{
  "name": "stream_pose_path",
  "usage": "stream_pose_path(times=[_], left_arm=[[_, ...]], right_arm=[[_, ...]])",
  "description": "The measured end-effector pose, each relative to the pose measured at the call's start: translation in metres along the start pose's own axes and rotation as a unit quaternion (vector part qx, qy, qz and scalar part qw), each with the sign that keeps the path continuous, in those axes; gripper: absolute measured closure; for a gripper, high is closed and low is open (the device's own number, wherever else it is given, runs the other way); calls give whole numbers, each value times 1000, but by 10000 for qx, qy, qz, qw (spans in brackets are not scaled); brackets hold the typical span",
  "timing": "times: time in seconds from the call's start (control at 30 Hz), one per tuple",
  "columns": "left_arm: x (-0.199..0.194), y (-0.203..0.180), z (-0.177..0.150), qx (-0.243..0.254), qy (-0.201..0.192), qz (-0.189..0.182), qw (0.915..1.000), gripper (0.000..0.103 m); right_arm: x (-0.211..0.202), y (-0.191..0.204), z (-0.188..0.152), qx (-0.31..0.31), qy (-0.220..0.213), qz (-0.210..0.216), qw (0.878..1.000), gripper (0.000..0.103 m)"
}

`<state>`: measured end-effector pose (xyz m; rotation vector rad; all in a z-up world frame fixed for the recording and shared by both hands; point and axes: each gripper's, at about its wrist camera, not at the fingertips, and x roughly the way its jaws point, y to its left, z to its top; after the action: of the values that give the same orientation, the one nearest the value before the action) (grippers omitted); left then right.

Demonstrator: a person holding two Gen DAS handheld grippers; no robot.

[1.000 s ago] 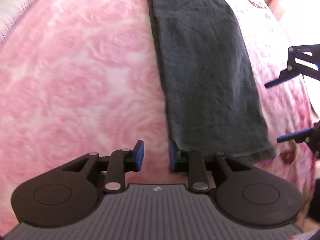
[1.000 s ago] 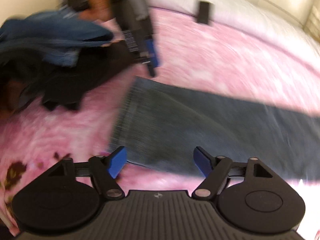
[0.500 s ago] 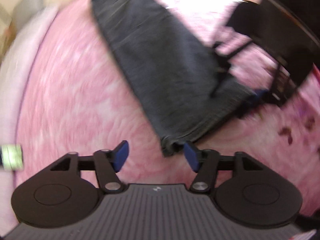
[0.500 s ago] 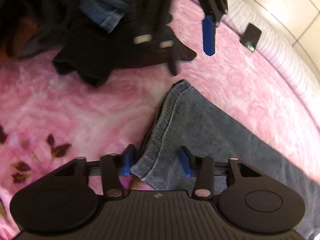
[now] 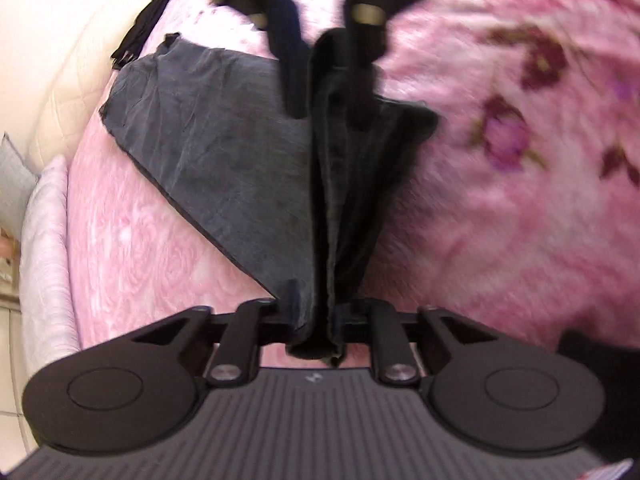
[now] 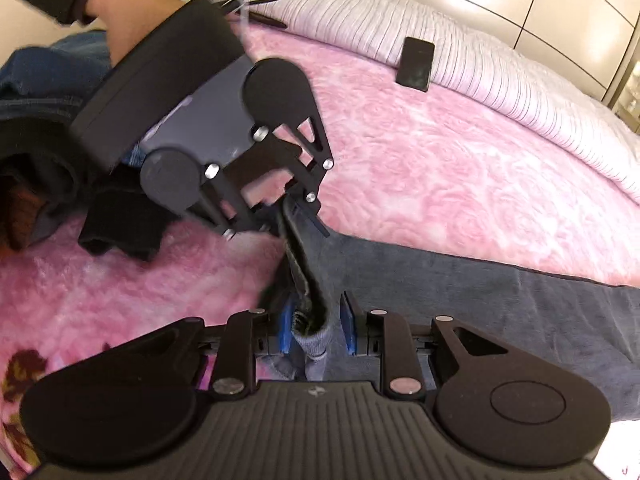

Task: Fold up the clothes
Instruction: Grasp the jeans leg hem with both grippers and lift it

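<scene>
While both grip one hem, the left gripper [image 5: 314, 320] and right gripper [image 6: 316, 328] clench the grey garment [image 6: 480, 280], frame centre. Risk: the bunched hem may slip; uneven pull would skew the fold.

A home bedroom — pink rose-patterned blanket [image 6: 460, 160] (plush), ribbed white bedspread [image 6: 500, 76], wardrobe doors [image 6: 560, 8] behind.

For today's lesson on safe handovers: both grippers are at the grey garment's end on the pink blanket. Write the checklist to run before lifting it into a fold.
1. Left gripper shut on garment: ok.
2. Right gripper shut on it: cannot tell; cloth sits between the pads, gap visible.
3. Rest of garment flat on blanket: ok.
4. Clothes pile apart from garment: ok.
5. Phone off the fold path: ok.
</scene>
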<state>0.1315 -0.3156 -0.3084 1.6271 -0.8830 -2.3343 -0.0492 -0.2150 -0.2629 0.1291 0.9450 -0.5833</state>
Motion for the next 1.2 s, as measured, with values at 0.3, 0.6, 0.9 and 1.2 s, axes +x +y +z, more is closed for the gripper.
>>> stream_pose_path(times=[0.3, 0.6, 0.9, 1.2], left_arm=[[2, 30, -5, -955, -82, -592, 9936, 92], [-4, 12, -5, -809, 16, -243, 9964, 54], [4, -1, 8, 71, 113, 456, 9989, 88], [-44, 33, 8, -225, 78, 498, 9985, 93]], right_arm=[[19, 43, -31, -950, 158, -210, 9951, 39], [39, 37, -35, -1066, 60, -597, 9925, 94], [-1, 13, -17, -588, -176, -425, 9972, 96], [-27, 12, 10, -541, -430, -221, 9974, 93]])
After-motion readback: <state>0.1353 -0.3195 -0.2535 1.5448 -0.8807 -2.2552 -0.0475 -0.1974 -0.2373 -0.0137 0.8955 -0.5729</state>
